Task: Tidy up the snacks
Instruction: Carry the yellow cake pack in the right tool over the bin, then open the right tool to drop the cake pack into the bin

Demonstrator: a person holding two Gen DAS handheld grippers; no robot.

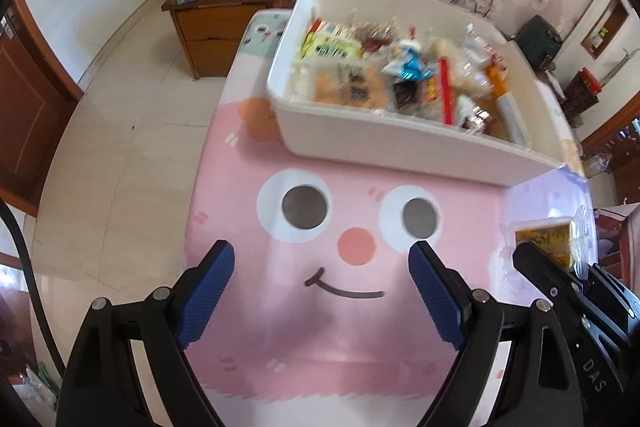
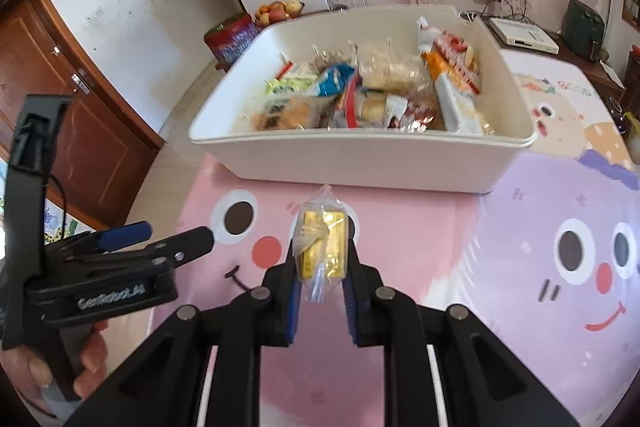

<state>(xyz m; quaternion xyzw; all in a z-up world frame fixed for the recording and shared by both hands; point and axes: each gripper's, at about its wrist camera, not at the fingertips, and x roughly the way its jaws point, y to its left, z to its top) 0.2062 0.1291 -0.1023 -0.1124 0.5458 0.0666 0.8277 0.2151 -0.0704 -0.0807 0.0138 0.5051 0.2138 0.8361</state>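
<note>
Right wrist view: right gripper (image 2: 322, 251) clamped on gold-wrapped snack (image 2: 320, 243), just short of white bin (image 2: 360, 159). Left gripper (image 1: 320, 291) spread apart, empty. Best carried over near rim, released above pile.

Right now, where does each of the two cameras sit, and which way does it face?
Left wrist: behind the open left gripper, angled down at the pink cartoon-face tablecloth and white plastic bin; right gripper at the right edge.
Right wrist: behind the right gripper shut on a clear-wrapped yellow snack, facing the bin; a hand holds the left gripper.
Shared: bin, tablecloth, snack, both grippers.
</note>
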